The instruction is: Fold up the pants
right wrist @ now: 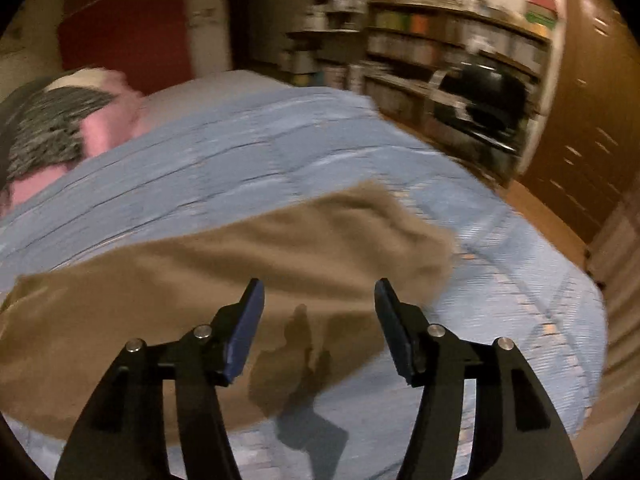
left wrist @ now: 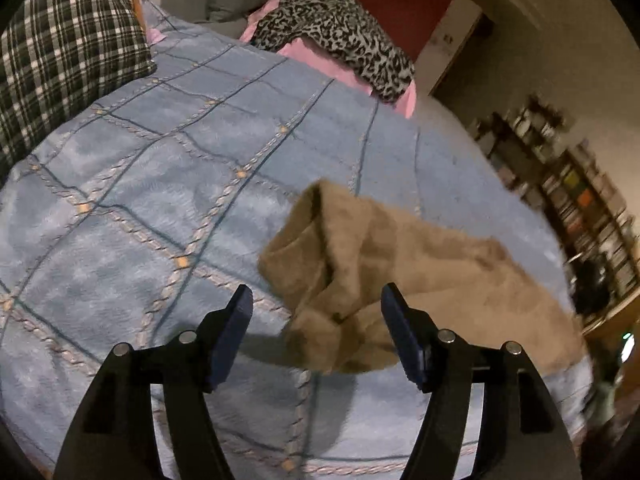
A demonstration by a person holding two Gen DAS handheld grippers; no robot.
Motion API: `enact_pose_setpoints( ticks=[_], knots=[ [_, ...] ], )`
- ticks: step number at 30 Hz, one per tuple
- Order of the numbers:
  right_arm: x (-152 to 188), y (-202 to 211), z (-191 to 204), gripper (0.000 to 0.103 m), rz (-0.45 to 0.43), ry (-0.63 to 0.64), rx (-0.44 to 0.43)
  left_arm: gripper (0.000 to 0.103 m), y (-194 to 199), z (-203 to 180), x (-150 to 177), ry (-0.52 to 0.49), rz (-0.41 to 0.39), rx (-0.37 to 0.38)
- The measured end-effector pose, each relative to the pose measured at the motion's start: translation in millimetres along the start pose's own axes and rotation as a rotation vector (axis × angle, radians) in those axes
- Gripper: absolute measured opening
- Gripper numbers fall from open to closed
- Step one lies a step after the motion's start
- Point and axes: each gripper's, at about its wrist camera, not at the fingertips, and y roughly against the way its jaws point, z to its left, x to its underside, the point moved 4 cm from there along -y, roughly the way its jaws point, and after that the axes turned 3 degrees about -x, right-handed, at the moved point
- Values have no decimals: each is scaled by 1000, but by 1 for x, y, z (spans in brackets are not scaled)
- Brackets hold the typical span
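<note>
Tan fuzzy pants lie folded on a blue quilted bedspread. In the left wrist view their rumpled end sits just beyond and between the fingers of my left gripper, which stands open above the cloth without pressing on it. In the right wrist view the pants stretch from the left edge to the middle of the bed. My right gripper hovers open over them, casting a shadow on the fabric, with nothing between its pads. This view is blurred by motion.
A plaid pillow lies at the bed's far left. A leopard-print cloth on pink bedding sits at the head of the bed. Bookshelves and a wooden wardrobe stand beyond the bed's right side.
</note>
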Motion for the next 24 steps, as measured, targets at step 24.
enact_pose_setpoints(
  ticks=[24],
  knots=[
    [81,-26,161,59,175,171,-279,76,-25,-8,43,268,282,228]
  ],
)
